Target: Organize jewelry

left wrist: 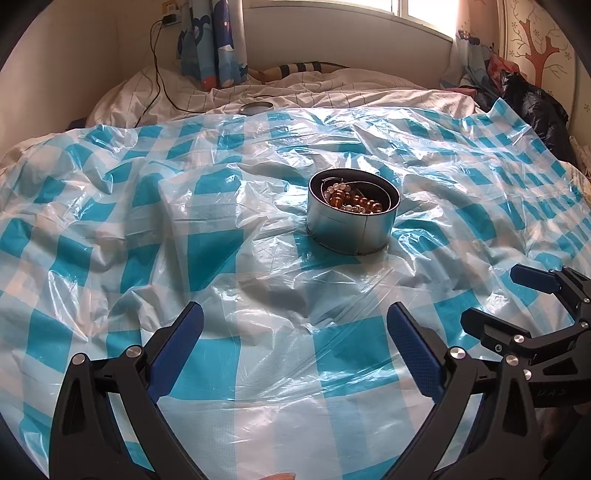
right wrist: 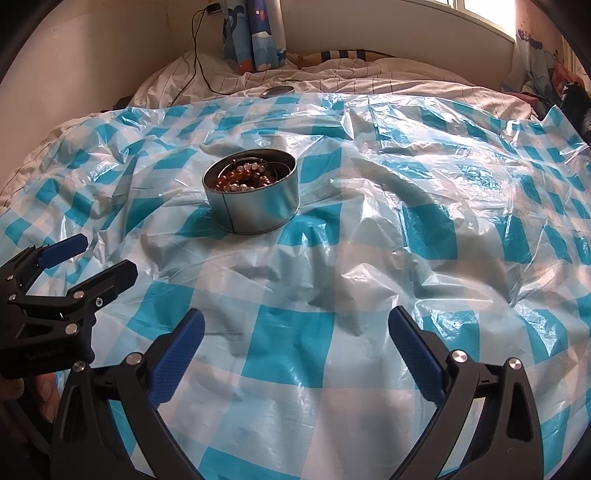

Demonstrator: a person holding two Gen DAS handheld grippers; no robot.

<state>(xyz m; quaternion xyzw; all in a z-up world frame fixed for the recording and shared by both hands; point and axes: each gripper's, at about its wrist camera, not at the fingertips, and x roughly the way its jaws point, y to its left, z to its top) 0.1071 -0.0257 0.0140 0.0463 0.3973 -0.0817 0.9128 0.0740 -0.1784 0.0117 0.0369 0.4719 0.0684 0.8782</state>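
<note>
Bedroom scene: bed [left wrist: 332, 88] covered with a crumpled blue-and-white checked plastic sheet [left wrist: 258, 369], white striped bedding at the far side, window [left wrist: 424, 11] and patterned curtain [left wrist: 214, 44] behind, black cable [left wrist: 157, 66] hanging down the far-left wall. Round metal tin [left wrist: 351, 225] sits upright on the sheet, mid-bed, lid off. Inside it: amber and pale bead jewelry [left wrist: 351, 201] piled up, plus a thin wire loop along the inner wall. Tin lid [left wrist: 256, 107] lies flat at the far edge of the sheet, well apart from the tin.

Left tool [left wrist: 295, 325] hovers over the near part of the sheet, jaws spread wide, nothing between them, tin ahead and slightly right. Right tool [right wrist: 295, 325] also released, jaws wide, empty, tin ahead to its left. Each tool shows in the other's view, side by side, near each other, both apart from the tin. Part of a hand [right wrist: 22, 391] shows behind the left tool in the right wrist view.
</note>
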